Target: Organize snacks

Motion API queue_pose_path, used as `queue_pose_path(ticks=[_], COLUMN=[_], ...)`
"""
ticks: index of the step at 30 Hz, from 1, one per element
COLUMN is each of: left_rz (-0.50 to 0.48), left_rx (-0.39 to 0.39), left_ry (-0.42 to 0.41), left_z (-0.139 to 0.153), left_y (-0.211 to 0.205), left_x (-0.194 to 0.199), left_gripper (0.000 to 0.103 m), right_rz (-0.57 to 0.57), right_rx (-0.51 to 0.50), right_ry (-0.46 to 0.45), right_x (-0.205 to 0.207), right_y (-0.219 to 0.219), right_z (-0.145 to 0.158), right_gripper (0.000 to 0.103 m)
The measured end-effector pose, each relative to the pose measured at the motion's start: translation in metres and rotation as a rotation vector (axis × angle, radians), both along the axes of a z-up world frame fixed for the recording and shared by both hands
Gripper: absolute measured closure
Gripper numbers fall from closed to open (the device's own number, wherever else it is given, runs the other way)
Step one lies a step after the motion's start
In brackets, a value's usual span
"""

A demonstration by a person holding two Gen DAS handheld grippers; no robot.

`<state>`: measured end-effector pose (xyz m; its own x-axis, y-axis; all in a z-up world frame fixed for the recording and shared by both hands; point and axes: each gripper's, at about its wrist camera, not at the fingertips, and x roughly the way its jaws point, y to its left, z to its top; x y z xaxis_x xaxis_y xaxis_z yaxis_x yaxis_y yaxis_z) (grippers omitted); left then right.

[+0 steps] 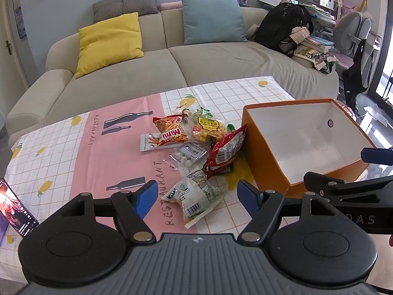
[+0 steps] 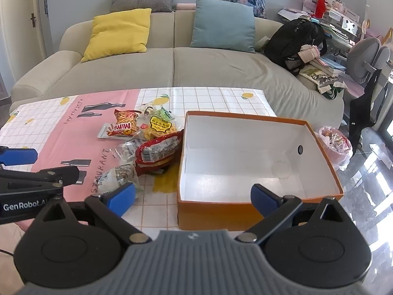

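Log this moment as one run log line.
stage: start | left claw: open, above green-white snack bag | right claw: open, empty | orange box: empty | snack pile: on tablecloth

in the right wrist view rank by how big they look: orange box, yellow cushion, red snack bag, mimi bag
1. orange box
2. yellow cushion, though it sits farther away, so it looks smaller than it is
3. red snack bag
4. Mimi bag, close to the red one in apparent size; that ranking is unsure
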<state>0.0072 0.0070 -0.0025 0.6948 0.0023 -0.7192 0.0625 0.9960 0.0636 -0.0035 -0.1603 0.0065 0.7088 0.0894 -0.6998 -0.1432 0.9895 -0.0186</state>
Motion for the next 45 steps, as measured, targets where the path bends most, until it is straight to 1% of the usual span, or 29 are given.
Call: queue_pose_path(ticks=[9, 14, 19, 30, 45], left_rz=[-0.010, -0.008, -0.008, -0.006, 0.007], left_rx=[-0.003, -0.013, -0.007, -0.010, -0.015], left_ry=[0.024, 0.034, 0.036, 0.034, 0.047], left_z=[-0.006, -0.009, -0.010, -0.008, -0.012], left_y=[-0.002, 0.000, 0.000, 0.001, 0.004], left_x=[0.009, 0.013, 0.012, 0.014, 0.015], left_gripper=[0.017, 0.017, 0.017, 0.017, 0.017], right_rz=[-0.021, -0.013, -0.017, -0.027, -0.030], right_rx=[0.005, -0.001, -0.001, -0.011, -0.014], right_ry=[0.023, 0.032, 0.041, 0.024, 0.037], right_x=[0.008, 0.010, 0.013, 0.013, 0.014], right_y=[-0.003, -0.001, 0.000, -0.002, -0.002], right_z=[-0.007, -0.010, -0.012, -0.009, -0.012], right_gripper=[0.005, 0.005, 0.005, 0.005, 0.005])
